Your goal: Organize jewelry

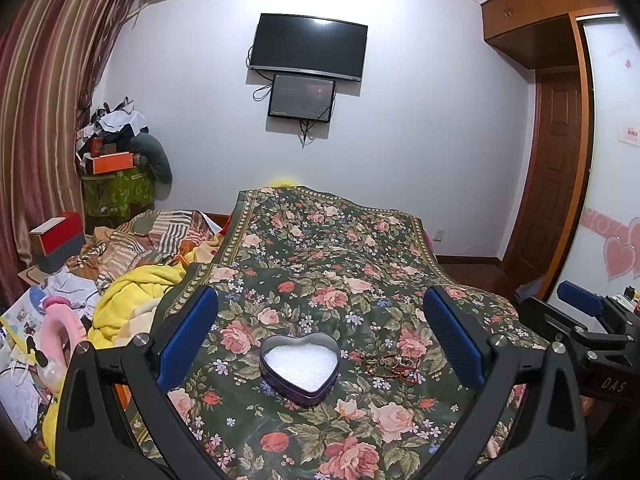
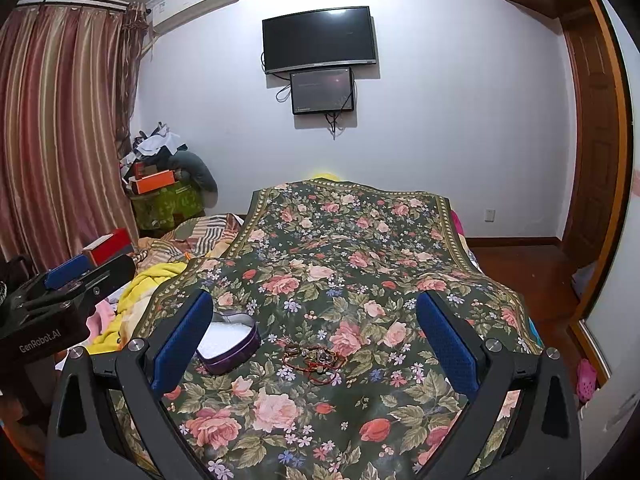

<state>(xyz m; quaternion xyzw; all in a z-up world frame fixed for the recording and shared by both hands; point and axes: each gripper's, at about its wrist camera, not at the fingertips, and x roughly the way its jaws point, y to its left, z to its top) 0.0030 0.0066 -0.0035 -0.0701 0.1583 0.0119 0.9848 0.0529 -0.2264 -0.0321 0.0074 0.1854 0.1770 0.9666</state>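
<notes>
Left gripper (image 1: 320, 336), black frame with blue ribbed pads: jaws stood wide apart, nothing between the pads, held above the bed. Right gripper (image 2: 316, 336), same build: jaws likewise spread wide and empty; its blue pad and black body also appeared at the right edge of the left wrist view.

Purple heart-shaped metal tin (image 1: 300, 368), lidless, lined with white padding: sat upright on the cloth, framed between the left gripper's fingers. In the right wrist view the tin lay just beside the left-hand blue pad, partly hidden by it.

Small heap of jewelry (image 2: 316, 360), red and brown beaded cords tangled with a few rings: lay on the cloth near the tin, on its right, not touching it, and outside it. Individual pieces were too small to tell apart.

Dark green cloth with pink rose print (image 1: 340, 264): spread flat over the bed, bearing both tin and jewelry.

Yellow blanket (image 1: 132, 292): bunched at the cloth's left edge, amid other clutter.

Black wall-mounted television (image 1: 308, 46): on the far white wall, a smaller dark screen (image 1: 302, 98) directly below it.

Striped red-brown curtain (image 1: 44, 120): hung at the far left.
</notes>
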